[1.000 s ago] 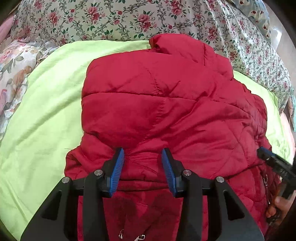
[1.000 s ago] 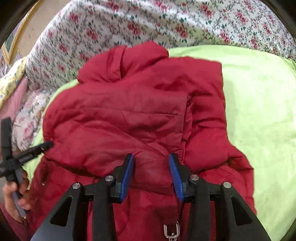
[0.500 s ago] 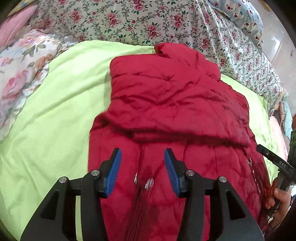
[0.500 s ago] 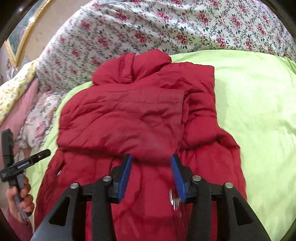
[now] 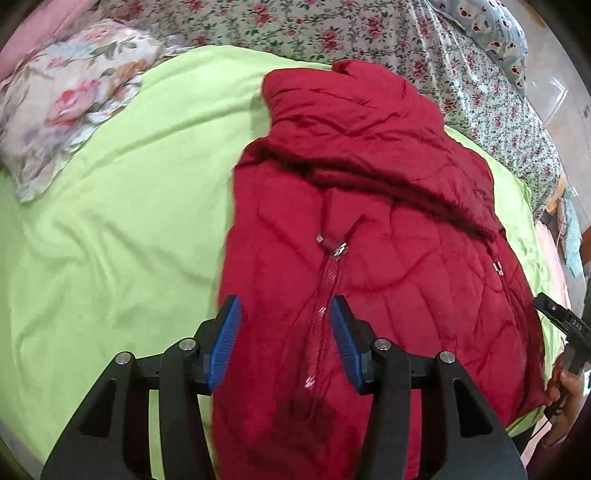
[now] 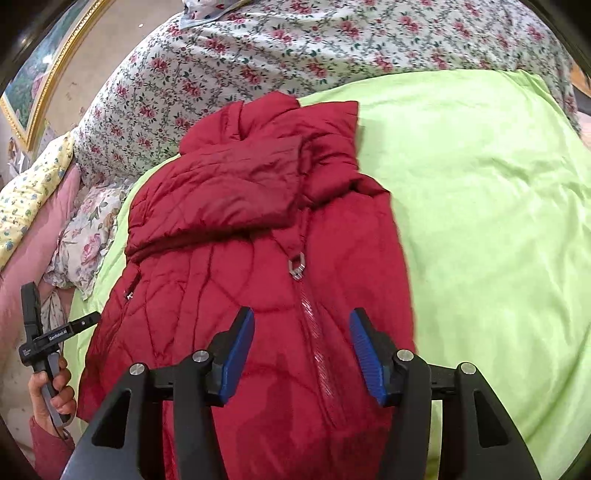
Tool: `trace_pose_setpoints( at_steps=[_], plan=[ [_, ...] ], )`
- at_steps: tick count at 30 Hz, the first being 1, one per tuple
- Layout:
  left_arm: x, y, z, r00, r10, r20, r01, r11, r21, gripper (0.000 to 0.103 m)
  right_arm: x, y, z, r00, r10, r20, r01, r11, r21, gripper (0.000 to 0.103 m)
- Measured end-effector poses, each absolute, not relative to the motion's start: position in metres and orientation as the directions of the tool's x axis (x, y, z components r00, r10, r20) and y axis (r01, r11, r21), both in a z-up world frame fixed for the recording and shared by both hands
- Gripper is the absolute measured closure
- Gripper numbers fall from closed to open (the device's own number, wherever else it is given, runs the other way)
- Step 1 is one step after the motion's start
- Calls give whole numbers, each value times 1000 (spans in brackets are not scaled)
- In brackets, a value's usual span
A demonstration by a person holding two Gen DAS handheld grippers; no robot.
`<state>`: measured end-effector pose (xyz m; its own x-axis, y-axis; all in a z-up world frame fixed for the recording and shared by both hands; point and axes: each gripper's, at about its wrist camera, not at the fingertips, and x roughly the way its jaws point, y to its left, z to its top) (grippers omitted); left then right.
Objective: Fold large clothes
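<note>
A red quilted jacket [image 5: 369, 229] lies front up on a lime-green sheet [image 5: 122, 229], collar at the far end. Its sleeves are folded across the chest, and the zipper pull [image 5: 338, 253] shows below them. The jacket also shows in the right wrist view [image 6: 258, 258], with its zipper pull [image 6: 296, 266]. My left gripper [image 5: 284, 339] is open and empty above the jacket's lower front, near its left edge. My right gripper [image 6: 301, 350] is open and empty above the lower front, over the zipper line. Neither touches the fabric.
A floral bedspread [image 5: 332, 29] covers the far side of the bed. A floral pillow [image 5: 62, 107] lies at the left. The other gripper and the hand holding it show at the right edge [image 5: 565, 332] and left edge [image 6: 48, 350]. A gold-framed picture [image 6: 37, 74] hangs beyond.
Both grippers have pulled back from the folded sleeves toward the jacket's hem, staying open. The sleeves stay folded across the chest. More of the zipper is in view now.
</note>
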<state>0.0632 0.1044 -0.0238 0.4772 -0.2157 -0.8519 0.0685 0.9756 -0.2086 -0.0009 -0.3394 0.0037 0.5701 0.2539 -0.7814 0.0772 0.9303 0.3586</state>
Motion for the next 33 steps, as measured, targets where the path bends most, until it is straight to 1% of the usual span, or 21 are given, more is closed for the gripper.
trace_pose_setpoints(
  at_steps=[3,13,15,17,18,24,27,29,33],
  plan=[
    [54,111,-26,473,-216,-854,57,975,-215,54,-11,-342,6,570,236,-787,84,936,342,39],
    [26,122,-37,448,-234,-863,42,969,-242,54,-46,-345,1,521,135,-843,103,970,219,38],
    [22,122,-37,446,-238,-863,41,968,-246,54,-53,-345,2,522,105,-847,115,975,192,35],
    [17,123,-37,445,-240,-863,39,968,-249,49,-58,-345,2,519,82,-851,118,979,166,33],
    [14,123,-37,446,-242,-862,40,967,-251,47,-62,-344,0,511,86,-855,114,979,167,33],
    [4,118,-38,435,-243,-867,63,969,-240,47,-78,-339,-13,473,111,-874,108,977,183,33],
    [1,118,-39,421,-253,-871,70,966,-248,40,-82,-341,-16,468,152,-871,111,967,228,33],
    [-3,118,-42,408,-259,-875,72,965,-252,40,-84,-341,-16,467,176,-866,113,960,256,33],
    [-10,119,-48,382,-269,-884,76,962,-260,40,-89,-341,-15,463,176,-869,104,963,251,33]
  ],
)
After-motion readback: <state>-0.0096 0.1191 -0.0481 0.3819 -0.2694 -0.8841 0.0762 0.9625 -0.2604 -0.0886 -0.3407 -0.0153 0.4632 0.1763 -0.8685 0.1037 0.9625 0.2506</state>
